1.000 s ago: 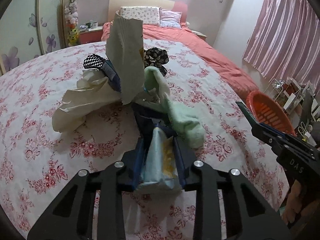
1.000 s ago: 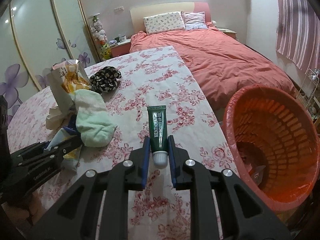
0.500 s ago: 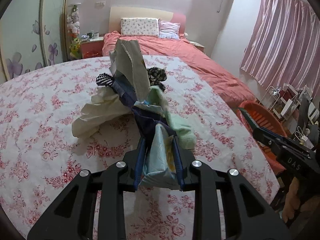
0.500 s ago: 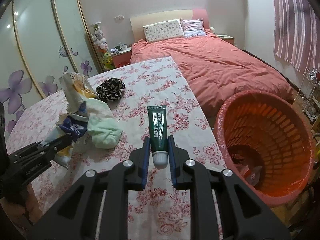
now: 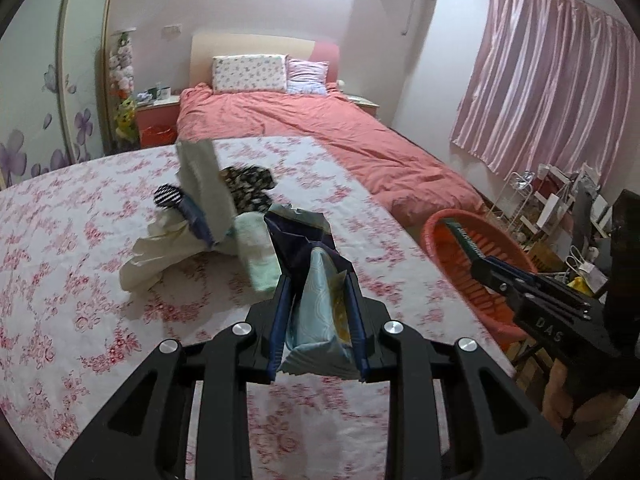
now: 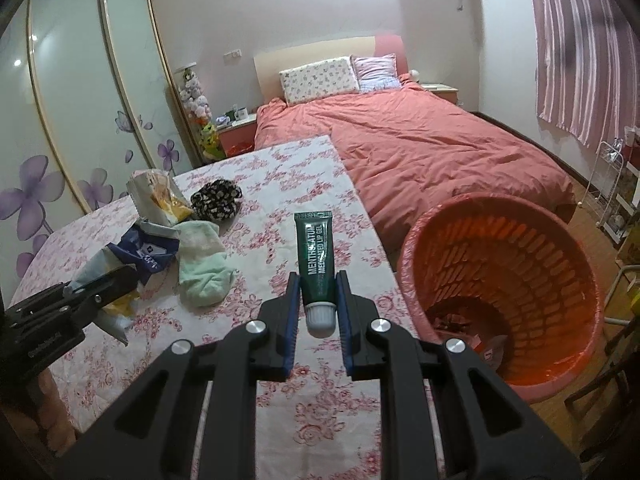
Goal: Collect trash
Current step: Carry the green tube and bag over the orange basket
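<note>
The left gripper [image 5: 316,308] is pinching a crumpled wrapper [image 5: 320,304] between its fingers above the worktop [image 5: 80,280]. The right gripper [image 6: 318,304] is clamping a green tube [image 6: 316,256], just beside the orange basket [image 6: 560,360]. Left of the basket, a green cloth [image 6: 202,268], a paper bag [image 6: 156,196] and a dark patterned pouch [image 6: 216,200] are lying on the worktop.

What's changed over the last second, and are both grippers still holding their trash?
The left gripper has lifted its crumpled wrapper up and away from the pile, which it touched a second ago. The right gripper has risen, and the orange basket sits lower in its view. Both remain shut, the right on the green tube. The pile remains on the table.
</note>
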{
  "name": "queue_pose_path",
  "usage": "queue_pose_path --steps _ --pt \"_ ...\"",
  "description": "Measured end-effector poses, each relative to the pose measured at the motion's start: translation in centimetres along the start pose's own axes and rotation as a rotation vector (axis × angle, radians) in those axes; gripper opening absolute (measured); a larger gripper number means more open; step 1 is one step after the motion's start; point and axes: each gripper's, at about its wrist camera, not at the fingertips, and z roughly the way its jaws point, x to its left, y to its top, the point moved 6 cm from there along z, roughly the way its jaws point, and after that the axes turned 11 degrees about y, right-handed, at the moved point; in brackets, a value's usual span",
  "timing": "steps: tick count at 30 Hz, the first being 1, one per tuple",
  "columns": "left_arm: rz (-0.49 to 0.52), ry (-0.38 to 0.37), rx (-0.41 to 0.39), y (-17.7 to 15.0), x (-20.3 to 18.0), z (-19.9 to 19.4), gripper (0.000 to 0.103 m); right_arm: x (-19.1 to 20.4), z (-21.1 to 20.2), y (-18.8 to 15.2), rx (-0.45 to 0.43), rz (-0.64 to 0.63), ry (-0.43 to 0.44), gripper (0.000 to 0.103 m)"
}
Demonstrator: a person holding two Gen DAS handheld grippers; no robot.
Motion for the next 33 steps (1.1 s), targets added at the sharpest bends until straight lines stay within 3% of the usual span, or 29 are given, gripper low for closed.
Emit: queue_pose_path --steps 12,21,33 --pt "0.071 -0.057 -0.070 2.4 -5.3 -1.1 0.027 -2.8 -5.5 1.7 -0.158 0.048 -0.056 0.018" --pt "0.158 -0.114 -0.110 3.5 -10.7 -0.5 0.027 -7.1 -10.3 3.1 -0.289 0.063 -0.217 0.018" --pt "0.260 -0.216 -0.094 3.6 -18.1 1.5 0.027 -13.4 -11.6 3.1 -0.336 0.166 -0.260 0.018"
